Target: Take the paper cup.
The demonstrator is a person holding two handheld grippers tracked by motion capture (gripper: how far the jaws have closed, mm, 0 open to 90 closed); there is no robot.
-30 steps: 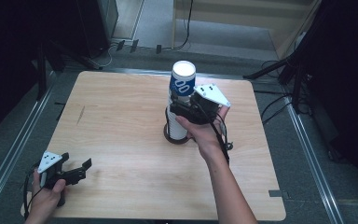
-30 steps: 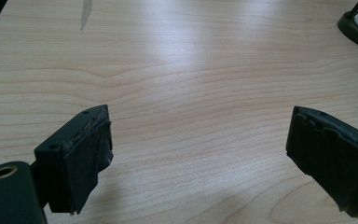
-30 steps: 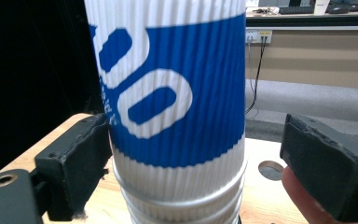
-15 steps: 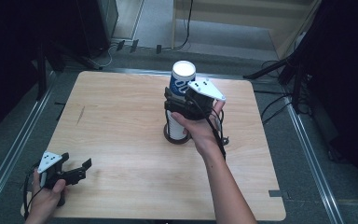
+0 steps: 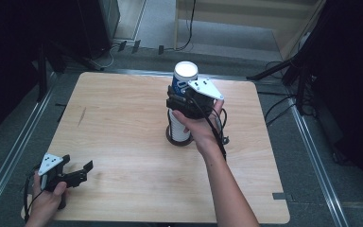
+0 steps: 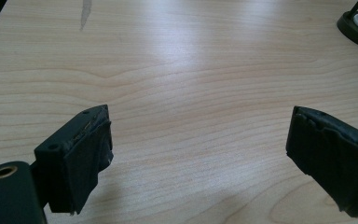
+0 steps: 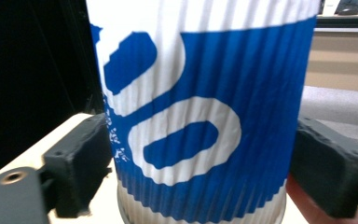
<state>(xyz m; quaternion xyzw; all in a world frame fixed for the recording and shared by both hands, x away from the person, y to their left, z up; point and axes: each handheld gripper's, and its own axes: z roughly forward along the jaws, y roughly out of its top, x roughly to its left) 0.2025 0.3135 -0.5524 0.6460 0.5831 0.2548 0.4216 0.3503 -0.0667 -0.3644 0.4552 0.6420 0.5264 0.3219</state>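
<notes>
High view | right gripper [image 5: 182,105] fingers clamped on blue-white cup [image 5: 184,80] | left gripper [image 5: 78,172] fingers apart, low over table [image 5: 123,123]

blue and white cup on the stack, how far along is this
Done: the right hand-held gripper has reached the blue and white paper cup, which tops a stack of cups on a dark round base; its jaws sit on both sides of the cup. In hand: that grip. Left: lifting the cup off, probably. The left hand-held gripper waits open at the wooden table corner.
</notes>
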